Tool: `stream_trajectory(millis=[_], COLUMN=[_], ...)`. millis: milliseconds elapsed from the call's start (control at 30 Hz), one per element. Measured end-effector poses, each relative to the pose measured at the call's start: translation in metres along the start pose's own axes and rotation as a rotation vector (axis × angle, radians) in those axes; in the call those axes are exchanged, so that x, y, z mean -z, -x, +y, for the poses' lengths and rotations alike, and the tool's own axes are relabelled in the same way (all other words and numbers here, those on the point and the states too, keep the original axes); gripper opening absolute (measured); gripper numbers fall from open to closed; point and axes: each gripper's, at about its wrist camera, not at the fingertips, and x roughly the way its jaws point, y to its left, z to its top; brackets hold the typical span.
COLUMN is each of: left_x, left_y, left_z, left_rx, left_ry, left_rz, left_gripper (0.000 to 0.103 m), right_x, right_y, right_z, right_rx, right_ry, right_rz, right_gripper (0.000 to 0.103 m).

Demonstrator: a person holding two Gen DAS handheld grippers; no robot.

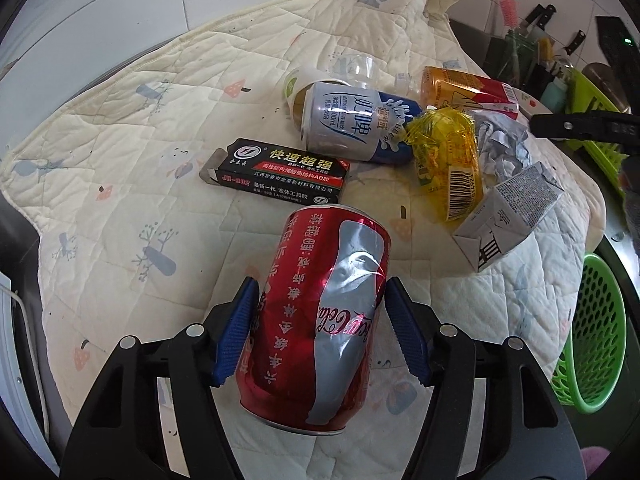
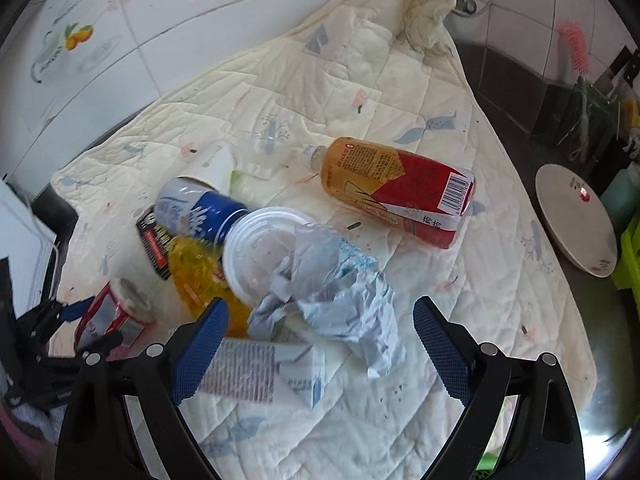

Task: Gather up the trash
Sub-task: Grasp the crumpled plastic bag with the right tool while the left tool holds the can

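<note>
A dented red cola can (image 1: 320,320) lies on the cream quilt (image 1: 120,128), and my left gripper (image 1: 320,286) is shut on it, blue pads (image 1: 236,332) against both its sides. The same can (image 2: 112,316) shows at the left of the right wrist view. My right gripper (image 2: 320,308) hangs open over a crumpled pale paper (image 2: 336,280) and a small grey carton (image 2: 260,372), touching neither. Behind lie a white plastic lid (image 2: 260,252), a yellow wrapper (image 1: 448,160), a blue-and-white can (image 1: 352,128), a black glue box (image 1: 276,172) and an orange-and-red bottle (image 2: 396,184).
A green mesh basket (image 1: 592,336) stands off the quilt's right edge. A white plate (image 2: 576,220) rests on the dark counter to the right, with knives and a pink brush (image 2: 574,48) behind it. A tiled wall runs along the back.
</note>
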Motion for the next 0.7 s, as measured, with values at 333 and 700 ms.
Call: stream_trajectory(millis=[333, 700], left_x=[0.002, 0.003], left_y=[0.005, 0.025], left_z=[0.0, 0.003], left_rx=[0.006, 0.007], left_ry=[0.005, 0.043], left_rz=[-0.02, -0.067], left_gripper=[0.063, 0.063], right_x=[-0.005, 0.002], right_y=[-0.053, -0.053], right_z=[-0.005, -0.006], right_rx=[0.021, 0.007], right_ry=[-0.005, -0.02], right_rz=[0.106, 0.089], right_gripper=[0.09, 0.051])
